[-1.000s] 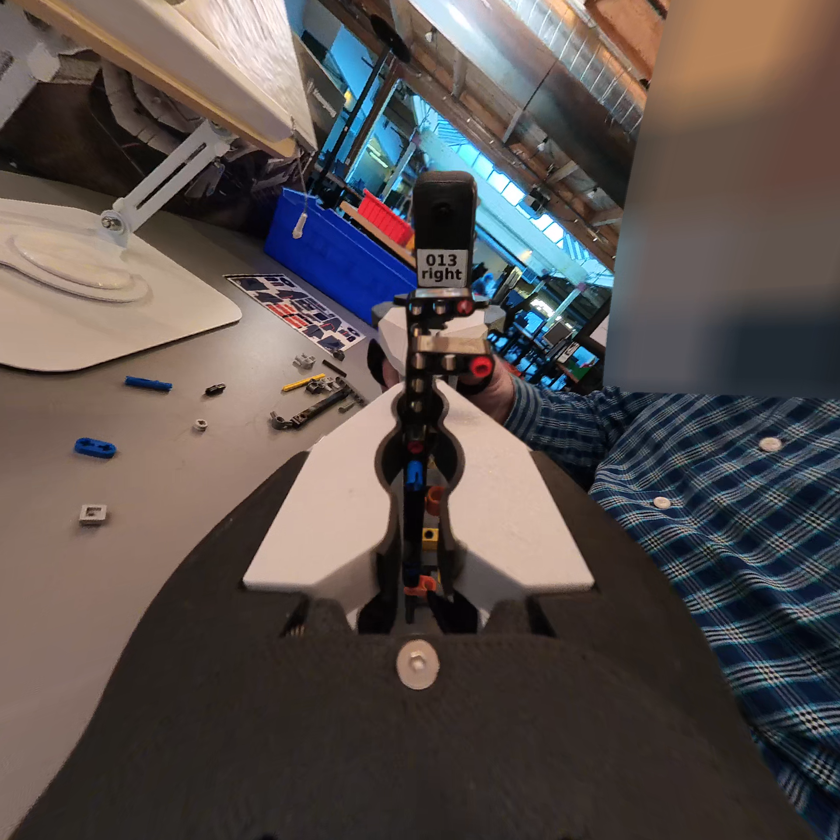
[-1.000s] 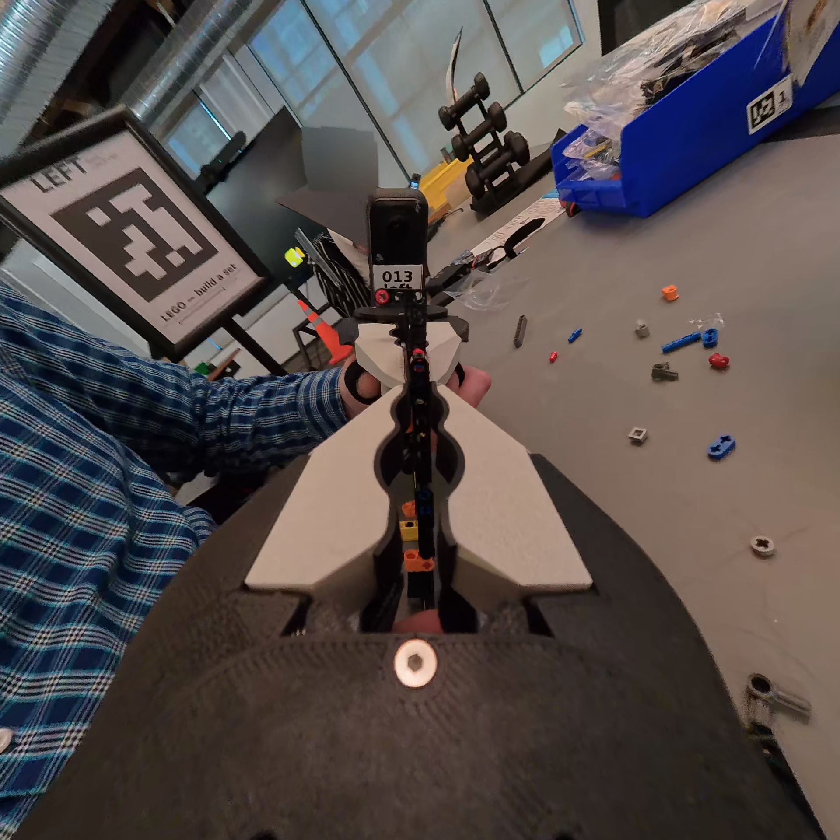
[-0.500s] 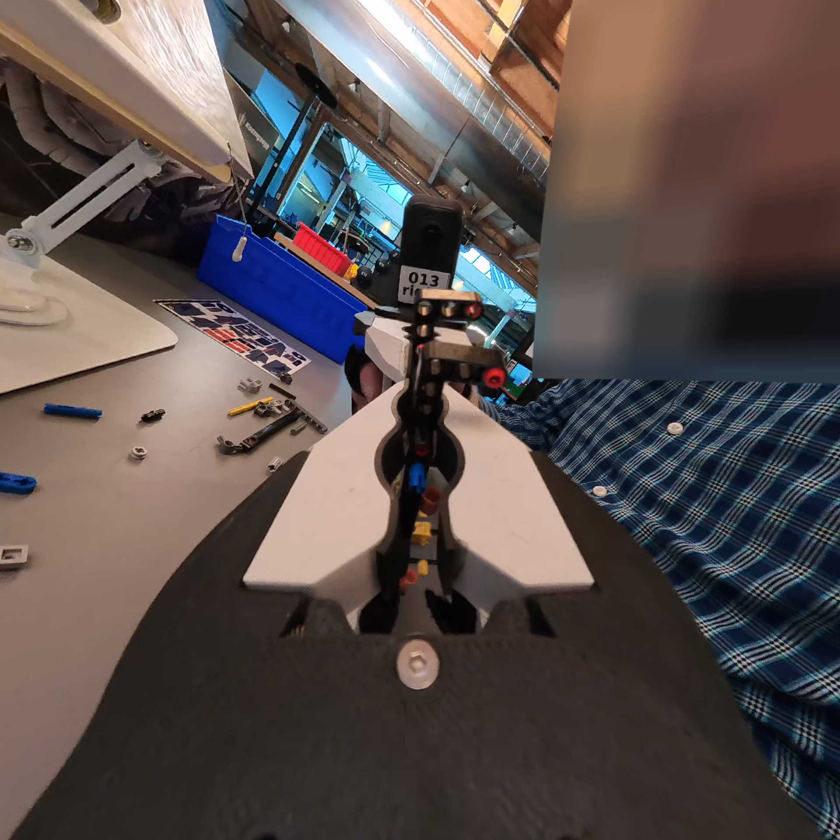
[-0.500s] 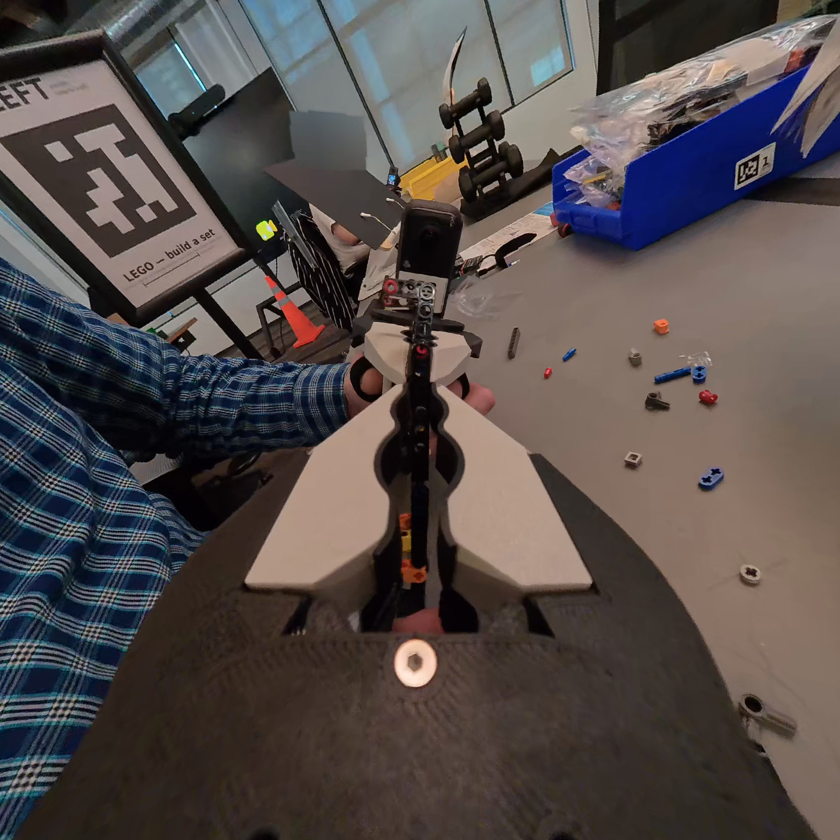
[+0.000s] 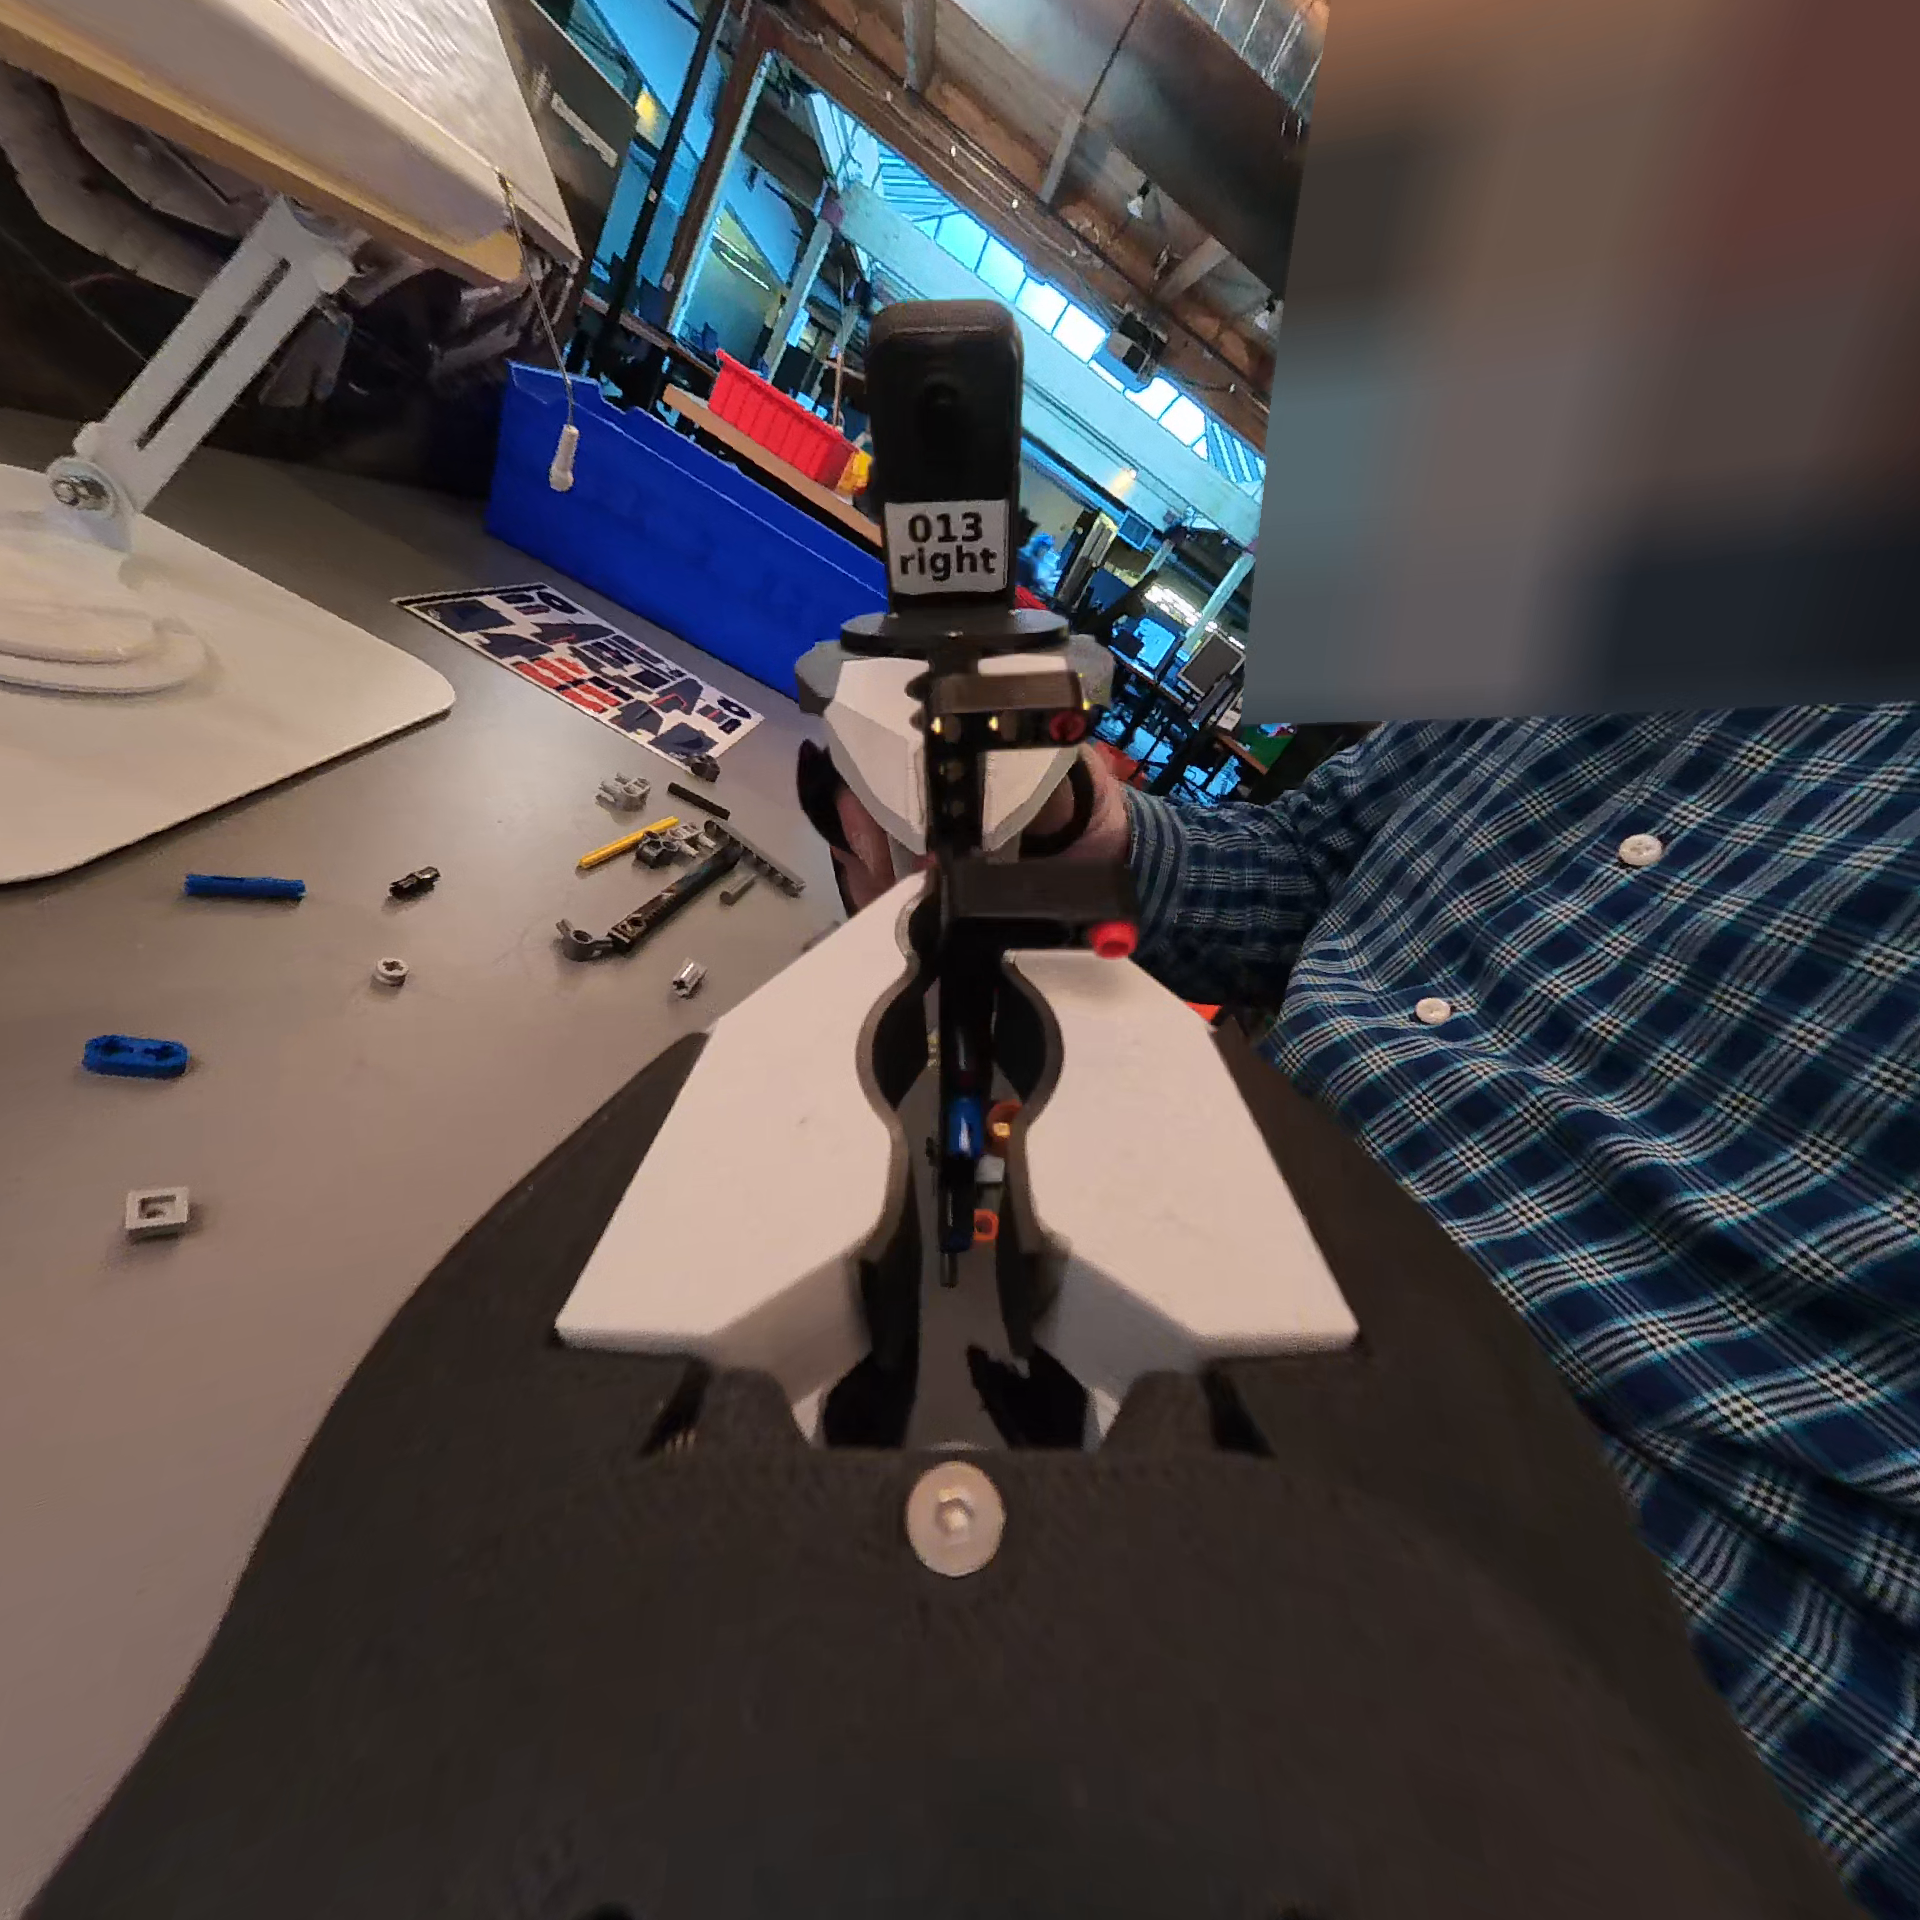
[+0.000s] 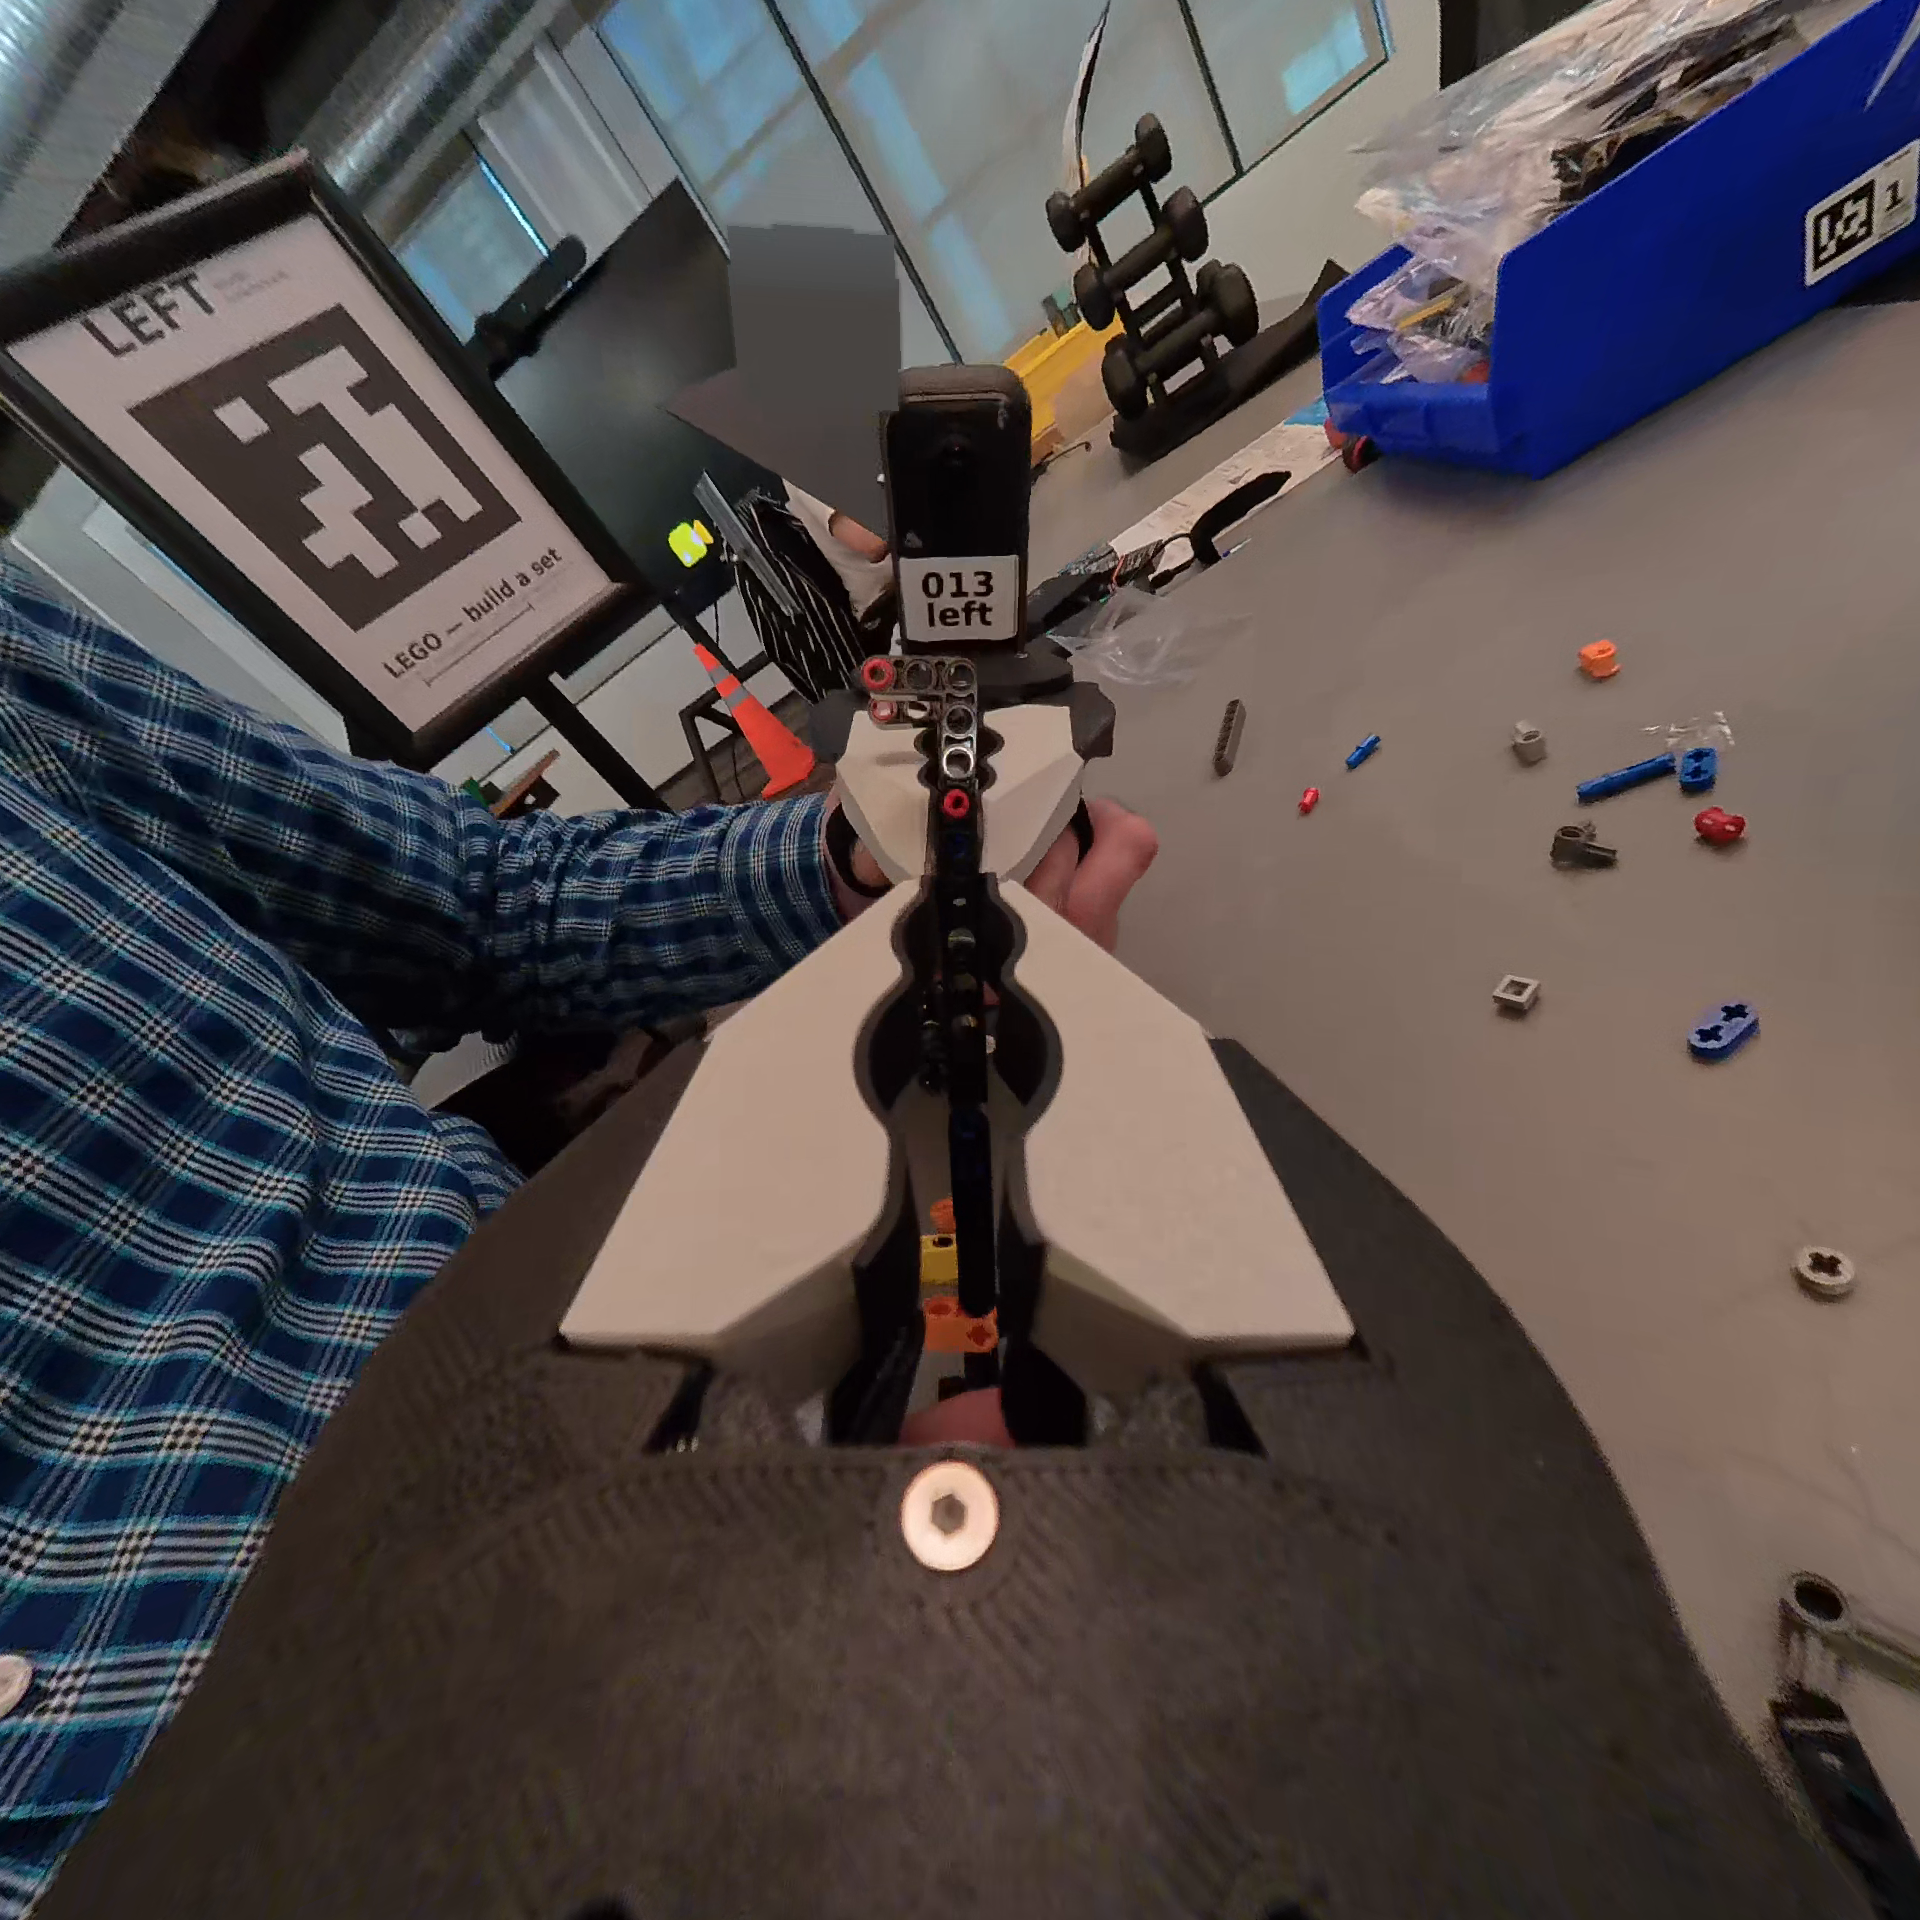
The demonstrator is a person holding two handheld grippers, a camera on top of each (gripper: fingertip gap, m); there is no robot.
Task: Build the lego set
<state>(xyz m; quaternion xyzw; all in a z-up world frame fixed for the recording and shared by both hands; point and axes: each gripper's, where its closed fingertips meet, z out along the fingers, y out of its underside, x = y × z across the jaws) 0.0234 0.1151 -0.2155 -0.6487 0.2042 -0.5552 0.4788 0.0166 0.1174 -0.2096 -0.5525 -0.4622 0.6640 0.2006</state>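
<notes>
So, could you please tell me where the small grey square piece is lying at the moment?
The grey square piece lies on the grey table at the far left of the left wrist view, below the blue oval link. In the right wrist view it lies left of that link.

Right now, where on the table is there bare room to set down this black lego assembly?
The widest bare stretch of the grey table lies between the blue oval link, the grey square piece and the left gripper. It is crowded around the black beam cluster by the sticker sheet.

The lego assembly [image 5: 961,862] has swung back level, table pieces reappearing.
</notes>
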